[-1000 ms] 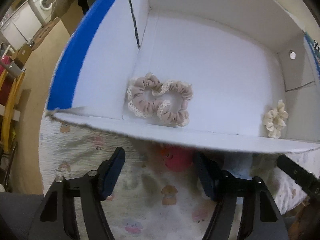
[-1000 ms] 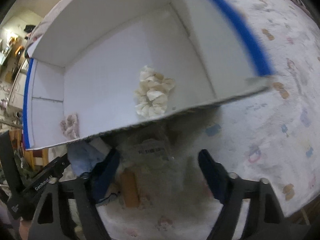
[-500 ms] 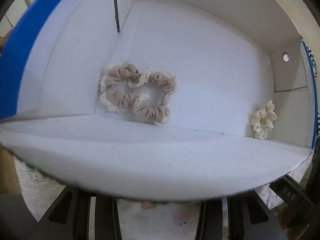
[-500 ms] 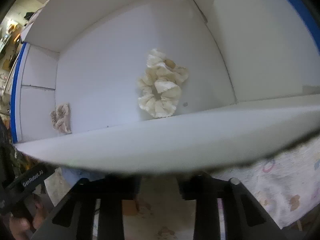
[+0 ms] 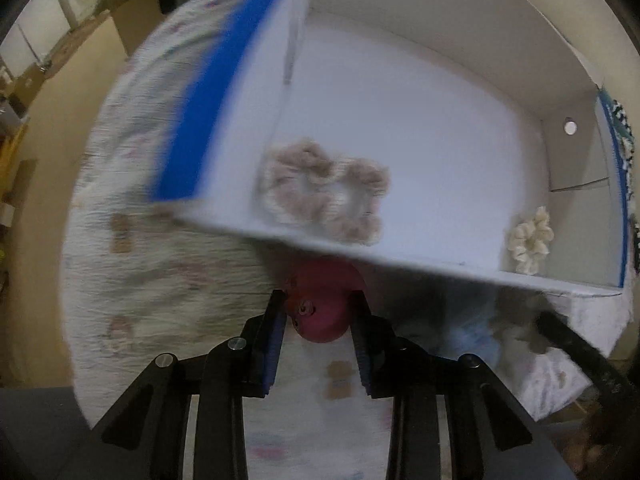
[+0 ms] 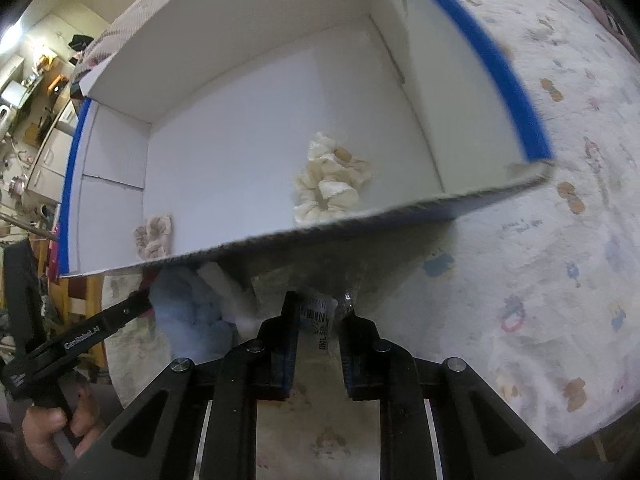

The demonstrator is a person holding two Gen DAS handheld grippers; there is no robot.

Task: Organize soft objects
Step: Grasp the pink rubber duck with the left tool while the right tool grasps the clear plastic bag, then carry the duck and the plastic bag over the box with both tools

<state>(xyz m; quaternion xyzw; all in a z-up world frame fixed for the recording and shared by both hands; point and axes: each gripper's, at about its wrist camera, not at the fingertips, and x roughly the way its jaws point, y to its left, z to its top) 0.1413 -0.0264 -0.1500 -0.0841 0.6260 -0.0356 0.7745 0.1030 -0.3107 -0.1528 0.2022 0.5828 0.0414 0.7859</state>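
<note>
A white cardboard box with blue outer sides [image 5: 420,128] [image 6: 248,120] stands on a printed bedspread. Inside lie two beige lace scrunchies [image 5: 324,192] [image 6: 154,236] and a cream scrunchie [image 5: 530,240] [image 6: 330,180]. My left gripper [image 5: 320,308] is shut on a pink plush toy [image 5: 320,312] just below the box's near wall. My right gripper [image 6: 318,312] is shut on a clear-wrapped soft item with a barcode label [image 6: 318,316], also just in front of the near wall. A light blue plush [image 6: 188,304] [image 5: 472,332] lies between the grippers.
The bedspread [image 6: 540,240] stretches to the right of the box, and its left edge [image 5: 92,240] drops to the floor. The box's near wall [image 5: 400,256] stands right over both grippers. The left gripper's body [image 6: 80,336] sits low left in the right wrist view.
Both grippers have pulled back and up from under the box's near wall. Each has closed since a second ago: the left on the pink plush, the right on the wrapped item.
</note>
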